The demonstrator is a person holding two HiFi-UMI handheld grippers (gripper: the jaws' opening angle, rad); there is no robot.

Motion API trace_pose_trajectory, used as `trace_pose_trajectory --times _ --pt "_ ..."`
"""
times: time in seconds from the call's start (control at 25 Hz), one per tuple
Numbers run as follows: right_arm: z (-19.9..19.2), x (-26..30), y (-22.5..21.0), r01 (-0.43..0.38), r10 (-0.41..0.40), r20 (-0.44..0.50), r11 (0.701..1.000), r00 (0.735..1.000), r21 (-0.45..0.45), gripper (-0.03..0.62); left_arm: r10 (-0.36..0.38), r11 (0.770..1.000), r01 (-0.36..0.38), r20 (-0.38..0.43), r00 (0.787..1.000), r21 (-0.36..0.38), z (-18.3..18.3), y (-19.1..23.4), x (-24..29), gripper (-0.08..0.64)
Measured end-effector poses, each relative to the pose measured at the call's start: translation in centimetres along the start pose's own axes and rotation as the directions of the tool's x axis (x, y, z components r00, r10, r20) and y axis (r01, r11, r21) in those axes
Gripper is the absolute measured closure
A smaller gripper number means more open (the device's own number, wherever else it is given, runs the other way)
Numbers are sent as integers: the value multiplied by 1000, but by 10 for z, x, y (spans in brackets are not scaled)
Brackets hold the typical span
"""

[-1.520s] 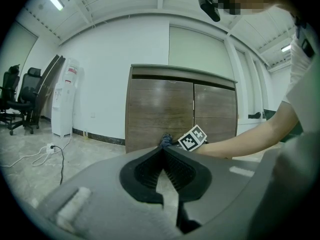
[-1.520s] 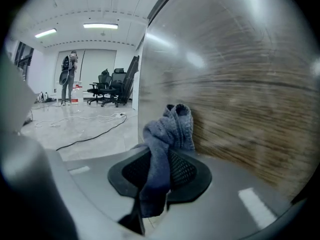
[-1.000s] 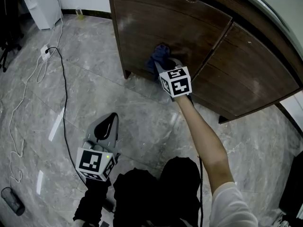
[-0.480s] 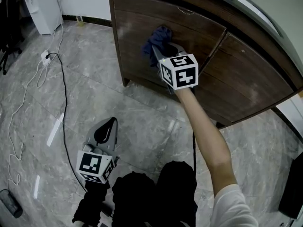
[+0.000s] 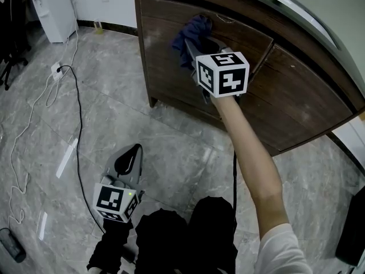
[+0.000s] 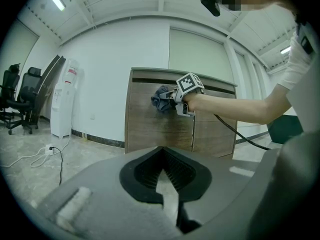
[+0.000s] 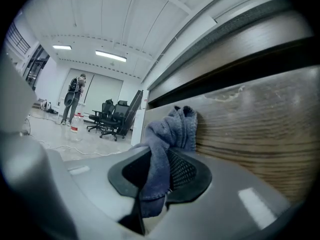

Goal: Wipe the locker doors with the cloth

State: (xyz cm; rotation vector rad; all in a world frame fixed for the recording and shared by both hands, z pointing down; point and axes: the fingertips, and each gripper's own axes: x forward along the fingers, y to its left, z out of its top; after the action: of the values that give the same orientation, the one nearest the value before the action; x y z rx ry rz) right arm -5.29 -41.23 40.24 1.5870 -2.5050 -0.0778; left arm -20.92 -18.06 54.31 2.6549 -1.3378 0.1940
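— Fingers first, left to right. Left one?
— On the left gripper I've got the fingers drawn together to a point, nothing between them. It's parked low over the floor, aimed at the cabinet and out of the way, because this job only needs one hand. Off to its left a black cable snakes over the tiles, well apart.
— Right?
— Fingers of the right gripper are clamped on the cloth. Ribbed black pads pinch its middle, one tail hangs down through the jaws, and the rest bunches out ahead of the tips. I hold it that way so the wad leads and fabric meets the wood, not plastic.
— Where's the cloth on the lockers?
— High on the left of the two locker doors, just under the top edge, touching the panel. My forearm is stretched out and the gripper is near level, so the wad pushes square into the face.
— Materials, quick.
— The cloth is blue-grey, soft, nappy like microfibre, in crumpled folds. The doors are flat dark-brown panels, wood grain, matt. Pale smears show near the top edge beside the cloth, so I'd judge wiping isn't finished there. A dark recessed slot runs above. The right door lies beyond a narrow seam, no cloth on it. The floor is glossy grey marbled tile. Both grippers are smooth grey plastic, with a marker cube on the right one.
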Motion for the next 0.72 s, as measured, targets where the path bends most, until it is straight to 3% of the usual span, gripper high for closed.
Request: trace_pose_trajectory --times 0.4,0.72 --pt "48 7 2 7 -7 76 1000 997 0 508 -1 1000 1 3 1000 -10 -1 0 0 561" --pt "14 15 11 6 -6 32 1000 999 -3 508 -2 1000 2 -2 1000 -16 -4 1 -1 561"
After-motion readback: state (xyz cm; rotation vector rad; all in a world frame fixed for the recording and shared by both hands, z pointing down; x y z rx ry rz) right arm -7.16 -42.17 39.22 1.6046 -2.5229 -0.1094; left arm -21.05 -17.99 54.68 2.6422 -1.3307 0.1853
